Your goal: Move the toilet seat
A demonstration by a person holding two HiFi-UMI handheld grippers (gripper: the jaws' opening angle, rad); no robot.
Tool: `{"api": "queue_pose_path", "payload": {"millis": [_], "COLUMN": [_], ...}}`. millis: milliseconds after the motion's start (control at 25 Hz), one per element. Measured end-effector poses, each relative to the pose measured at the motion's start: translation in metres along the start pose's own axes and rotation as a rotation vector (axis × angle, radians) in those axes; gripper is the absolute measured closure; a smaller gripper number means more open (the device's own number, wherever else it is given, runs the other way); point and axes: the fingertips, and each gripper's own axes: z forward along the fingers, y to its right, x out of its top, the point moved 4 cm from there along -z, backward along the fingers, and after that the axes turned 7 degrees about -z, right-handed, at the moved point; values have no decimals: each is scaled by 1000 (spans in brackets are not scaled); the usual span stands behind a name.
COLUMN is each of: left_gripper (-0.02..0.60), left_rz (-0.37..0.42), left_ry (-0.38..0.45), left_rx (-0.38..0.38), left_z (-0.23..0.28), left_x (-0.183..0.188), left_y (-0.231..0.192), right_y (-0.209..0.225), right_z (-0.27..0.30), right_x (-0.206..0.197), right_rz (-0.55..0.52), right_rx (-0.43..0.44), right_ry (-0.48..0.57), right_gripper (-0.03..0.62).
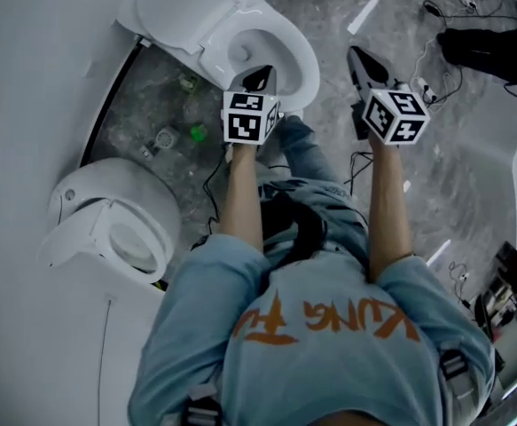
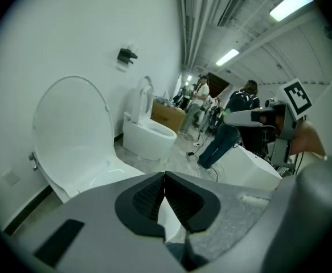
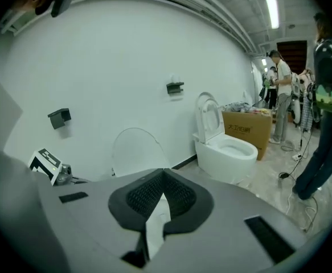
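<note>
white plastic: the toilet seat (image 1: 183,11) stands raised at the back of the bowl (image 1: 285,82), close to the wall (image 1: 27,60). we cannot separate seat ring from lid in any view.

left gripper (image 1: 256,80): in the head view it sits over the near rim of the bowl. the toilet seat lies up and to the left of it, clearly apart, with the open bowl between. in the left gripper view, the fingers (image 2: 148,201) are pressed together at the tips with nothing between them. the toilet seat (image 2: 72,132) rises to the left of the fingers and beyond them, untouched.

right gripper (image 1: 362,60): it is positioned to the right of the bowl, over the grey floor (image 1: 391,202), farther from the seat than the left gripper. in the right gripper view, the fingers (image 3: 180,195) are likewise closed on nothing. the toilet seat (image 3: 134,149) shows just above and left of the fingertips, well beyond them.

a farther toilet (image 3: 225,144) and a cardboard box (image 3: 248,127) stand along the same wall.
</note>
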Motion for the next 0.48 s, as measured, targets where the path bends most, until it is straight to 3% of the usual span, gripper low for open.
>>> {"api": "queue_pose_path", "payload": {"millis": [240,480], "left_gripper": [580,580], "left_rz": [-93,-152], "left_ry": [-73,-165], "left_rx": [90,152], "left_z": [57,106], "left_x": [-67,-124], "left_y": [15,3], "right_y": [43,51], "right_z": [53,94], "right_x": [-72,-140], "right_rz": [13,-91], "right_rx": [118,285], "right_ry": [-155,-286], "right_gripper": [594,594]}}
